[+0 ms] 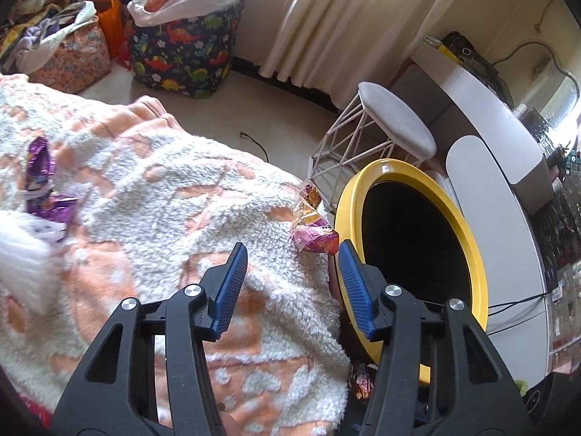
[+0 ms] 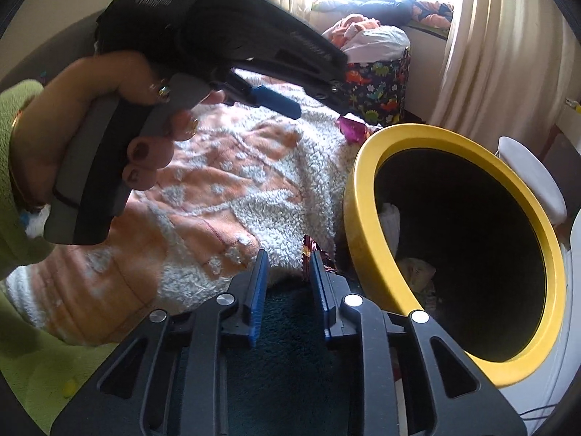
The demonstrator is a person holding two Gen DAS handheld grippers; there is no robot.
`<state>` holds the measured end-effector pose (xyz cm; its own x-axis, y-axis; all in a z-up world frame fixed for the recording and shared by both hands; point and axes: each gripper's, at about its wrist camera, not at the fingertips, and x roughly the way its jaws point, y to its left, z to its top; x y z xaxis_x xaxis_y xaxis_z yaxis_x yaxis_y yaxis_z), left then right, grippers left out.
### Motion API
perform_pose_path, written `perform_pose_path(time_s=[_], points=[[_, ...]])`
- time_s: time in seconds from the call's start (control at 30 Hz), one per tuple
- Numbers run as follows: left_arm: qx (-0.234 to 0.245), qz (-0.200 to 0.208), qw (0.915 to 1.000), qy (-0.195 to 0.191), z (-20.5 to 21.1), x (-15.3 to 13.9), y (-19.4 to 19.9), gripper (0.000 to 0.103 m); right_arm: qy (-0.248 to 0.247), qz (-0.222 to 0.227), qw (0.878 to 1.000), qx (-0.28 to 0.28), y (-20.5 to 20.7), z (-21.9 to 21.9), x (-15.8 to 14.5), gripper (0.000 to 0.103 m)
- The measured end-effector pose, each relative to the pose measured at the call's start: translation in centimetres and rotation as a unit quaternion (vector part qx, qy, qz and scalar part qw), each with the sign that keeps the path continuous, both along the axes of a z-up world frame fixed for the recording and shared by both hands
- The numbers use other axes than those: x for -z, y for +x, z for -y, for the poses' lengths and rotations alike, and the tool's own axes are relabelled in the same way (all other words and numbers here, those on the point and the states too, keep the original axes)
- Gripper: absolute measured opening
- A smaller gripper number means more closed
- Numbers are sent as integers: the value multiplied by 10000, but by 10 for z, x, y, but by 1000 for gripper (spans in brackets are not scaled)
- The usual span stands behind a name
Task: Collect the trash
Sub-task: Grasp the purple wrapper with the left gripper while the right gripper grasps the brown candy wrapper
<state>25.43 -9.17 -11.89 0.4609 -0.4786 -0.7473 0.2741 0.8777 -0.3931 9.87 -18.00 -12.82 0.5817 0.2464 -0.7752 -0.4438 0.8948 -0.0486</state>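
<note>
A crumpled wrapper lies on the edge of the blanket, just ahead of the left hand-held gripper and close to its right fingertip, against the rim of the bin. The left hand-held gripper's jaws stand spread with only blanket between them, touching nothing. A purple wrapper lies far to its left on the blanket, beside a blurred white thing at the frame edge. Another wrapper sits low, between the blanket's hanging edge and the bin.

In the right wrist view that low wrapper shows just past the fingertips of the right hand-held gripper, whose jaws stand close together with a narrow gap; whether the pads touch it cannot be told. The bin stands just to the right, its black inside holding some pale scraps. A hand in a green sleeve holds the left hand-held gripper up and to the left.

Beyond the bin stand a stool, a curtain and a dinosaur-print basket.
</note>
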Motion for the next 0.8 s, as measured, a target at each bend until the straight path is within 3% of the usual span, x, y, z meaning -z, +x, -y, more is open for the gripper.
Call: perform_pose_path(time_s=[0.37, 0.57, 0.67, 0.8], points=[[26, -281, 9995, -126, 10, 18, 17, 37, -352, -179, 9992, 71, 21, -15, 18, 9], [6, -304, 9993, -226, 12, 19, 22, 35, -190, -246, 9995, 99, 22, -11, 23, 7], [-25, -324, 9981, -522, 10, 17, 26, 40, -52, -290, 9995, 126, 21, -7, 20, 7], [-104, -355, 9966, -734, 14, 18, 37, 40, 74, -305, 9994, 133, 24, -1, 15, 7]])
